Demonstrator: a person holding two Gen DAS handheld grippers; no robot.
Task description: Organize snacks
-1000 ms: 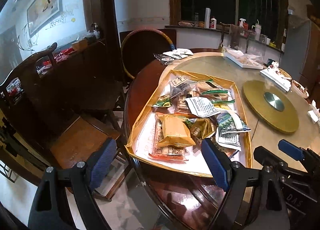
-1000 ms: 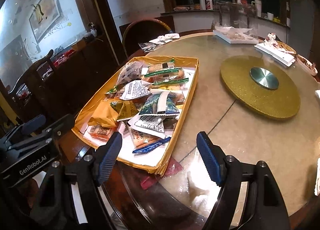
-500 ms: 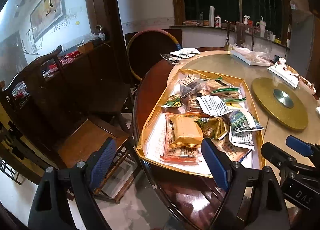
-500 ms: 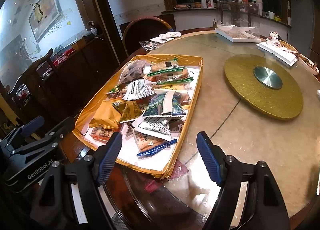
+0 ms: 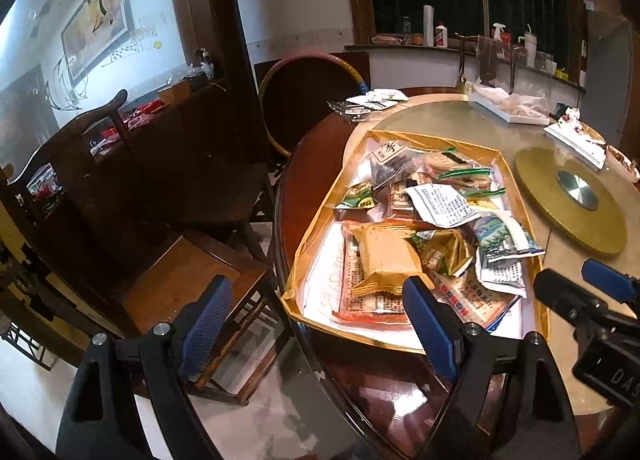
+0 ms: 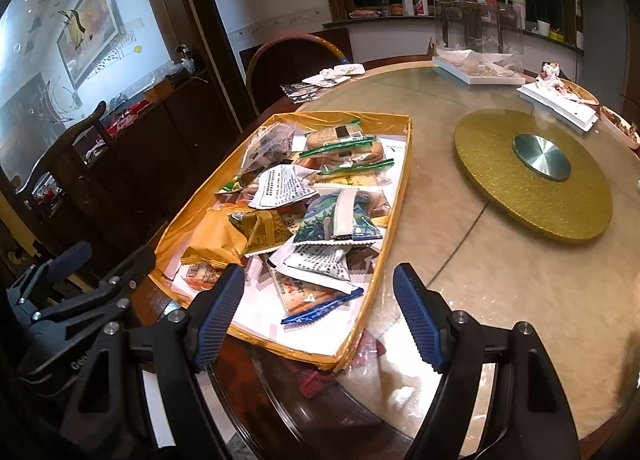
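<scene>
A shallow gold-edged tray [image 5: 362,146] [image 6: 403,184] lies on the round table, filled with several mixed snack packets. An orange packet [image 5: 386,256] [image 6: 218,238] lies near its front left. A green-and-white packet [image 6: 340,216] and a blue-edged cracker pack [image 6: 320,306] lie toward its right front. My left gripper [image 5: 316,324] is open and empty, over the table's near edge before the tray. My right gripper [image 6: 316,310] is open and empty, just above the tray's near right corner.
A gold turntable [image 6: 532,176] sits mid-table. White trays [image 6: 476,70] and plates [image 6: 558,98] stand at the far side, loose wrappers [image 5: 368,100] at the far edge. A wooden chair [image 5: 172,284] stands left of the table, a round-backed chair [image 5: 312,100] behind it.
Both grippers have drawn back and drifted left a little, so the tray sits further right in both views. Both stay open. The snacks have not moved.
</scene>
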